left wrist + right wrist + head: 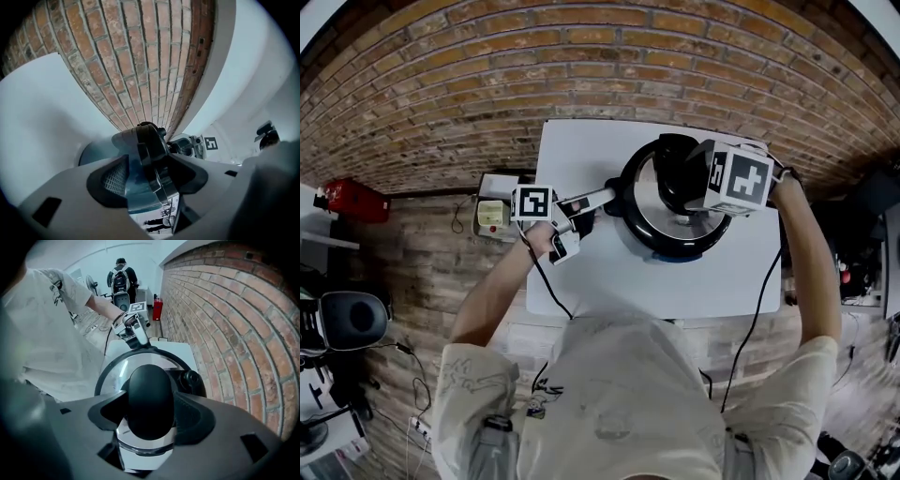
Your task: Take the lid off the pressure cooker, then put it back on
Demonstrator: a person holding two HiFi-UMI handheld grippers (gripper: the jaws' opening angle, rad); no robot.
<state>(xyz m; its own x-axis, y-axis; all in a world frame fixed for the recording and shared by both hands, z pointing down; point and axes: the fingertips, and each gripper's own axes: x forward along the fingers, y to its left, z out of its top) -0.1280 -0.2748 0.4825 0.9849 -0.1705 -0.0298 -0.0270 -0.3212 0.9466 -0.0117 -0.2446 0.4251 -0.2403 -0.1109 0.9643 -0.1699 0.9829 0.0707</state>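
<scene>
Cooker (pixel 670 251) stands right of centre on the white tabletop (pixel 581 150), which is against a brick wall (pixel 225 310). The lid (pixel 649 202) lies on top of the cooker, chrome face up. I cannot tell whether it is fully seated.

Right gripper (pixel 150 397): pointed steeply down over the lid, marker cube (pixel 741 178) uppermost.
- Jaws are partly open and closed on the black lid handle (pixel 675 155).
- In the right gripper view the handle fills the space between them, with both jaws against its sides.
- A small black valve knob (pixel 192 380) sits on the lid just beside the handle, on the wall side.

Left gripper (pixel 150 176): held level at the cooker's left side, rolled onto its side.
- Jaws are wide apart, astride the black side handle (pixel 149 140) and the rim below it.
- The one ribbed pad (pixel 115 178) in view is bare and stands off the handle, so there is no grip.
- The cooker's grey-blue wall shows between the jaws.

Each of the person's hands is on its gripper, with a cable running back from each towards the body.

Surroundings:
- A red object (pixel 356 200) is on the floor at far left.
- A second person (pixel 123 277) with a backpack stands at the far end of the room in the right gripper view.
</scene>
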